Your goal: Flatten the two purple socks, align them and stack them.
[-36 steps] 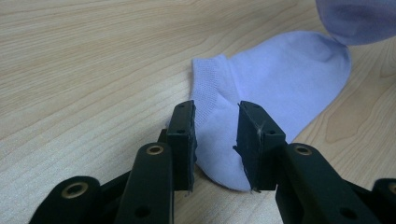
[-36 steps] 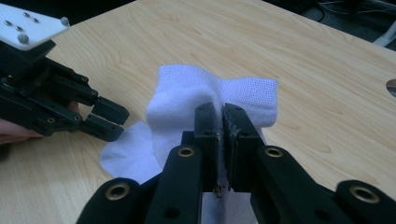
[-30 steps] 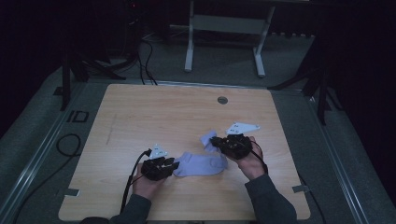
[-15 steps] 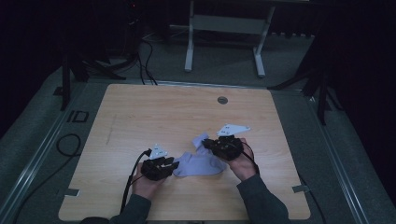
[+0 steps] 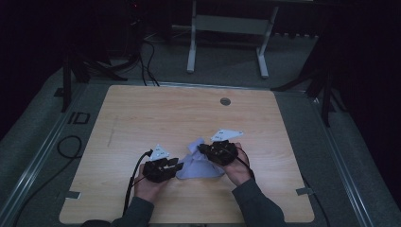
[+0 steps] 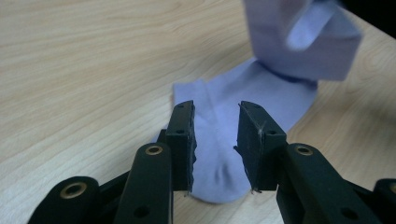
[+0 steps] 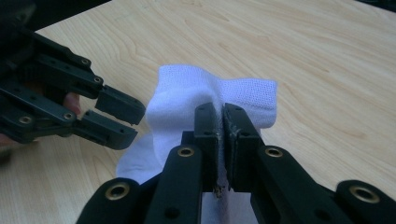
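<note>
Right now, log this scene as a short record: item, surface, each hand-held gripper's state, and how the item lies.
item: pale blue sock
surface: wooden table
left hand-held gripper: open, jaws astride the sock's flat end
right hand-held gripper: shut on the sock's other end, lifted and folded over
sock layout: one end flat on the table, the other raised
other: round grommet near the table's far edge

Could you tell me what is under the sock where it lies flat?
Bare wooden table shows all round the sock, so the sock seems to lie straight on it. Whatever is beneath the cloth is covered. The right gripper lifts one end.
</note>
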`<action>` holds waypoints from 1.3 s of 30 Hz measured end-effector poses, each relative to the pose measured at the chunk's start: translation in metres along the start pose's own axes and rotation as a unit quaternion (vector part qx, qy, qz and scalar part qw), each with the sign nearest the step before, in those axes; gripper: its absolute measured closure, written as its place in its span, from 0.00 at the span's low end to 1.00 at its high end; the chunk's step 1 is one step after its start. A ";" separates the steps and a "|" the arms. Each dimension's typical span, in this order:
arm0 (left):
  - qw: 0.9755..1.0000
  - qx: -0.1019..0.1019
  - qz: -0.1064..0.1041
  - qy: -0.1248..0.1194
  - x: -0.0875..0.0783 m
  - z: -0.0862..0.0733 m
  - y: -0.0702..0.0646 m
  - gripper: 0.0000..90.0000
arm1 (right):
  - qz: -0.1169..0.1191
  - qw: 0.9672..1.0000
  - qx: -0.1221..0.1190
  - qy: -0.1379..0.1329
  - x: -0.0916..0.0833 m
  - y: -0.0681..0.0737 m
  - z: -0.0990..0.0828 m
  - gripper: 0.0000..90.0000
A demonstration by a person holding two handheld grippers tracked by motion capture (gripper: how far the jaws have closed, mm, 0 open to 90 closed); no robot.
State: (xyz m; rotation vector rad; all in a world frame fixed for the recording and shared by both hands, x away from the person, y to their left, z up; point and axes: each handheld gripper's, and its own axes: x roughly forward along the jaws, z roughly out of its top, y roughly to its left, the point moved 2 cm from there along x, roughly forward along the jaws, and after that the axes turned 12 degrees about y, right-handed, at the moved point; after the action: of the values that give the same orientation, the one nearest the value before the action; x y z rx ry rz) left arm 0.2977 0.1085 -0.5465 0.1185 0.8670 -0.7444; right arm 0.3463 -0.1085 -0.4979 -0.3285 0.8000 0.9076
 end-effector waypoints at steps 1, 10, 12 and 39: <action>1.000 0.003 -0.002 -0.001 -0.001 0.001 -0.001 0.74 | 0.000 1.000 0.001 0.001 0.001 0.000 -0.001 0.94; 0.999 0.017 -0.029 -0.010 0.002 0.014 -0.018 0.74 | 0.006 1.000 0.002 0.005 0.008 0.005 -0.005 0.94; 0.999 0.019 -0.032 -0.008 0.005 0.016 -0.020 0.74 | 0.008 1.000 0.001 0.006 0.010 0.006 -0.005 0.94; 1.000 0.016 -0.011 0.000 0.011 0.018 -0.018 0.99 | -0.011 0.999 0.033 -0.021 -0.027 -0.007 -0.036 0.74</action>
State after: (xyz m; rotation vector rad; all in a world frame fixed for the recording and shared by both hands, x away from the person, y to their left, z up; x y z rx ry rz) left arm 0.3024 0.0827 -0.5394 0.1374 0.8574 -0.7793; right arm 0.3255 -0.1488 -0.5031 -0.2594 0.7839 0.8640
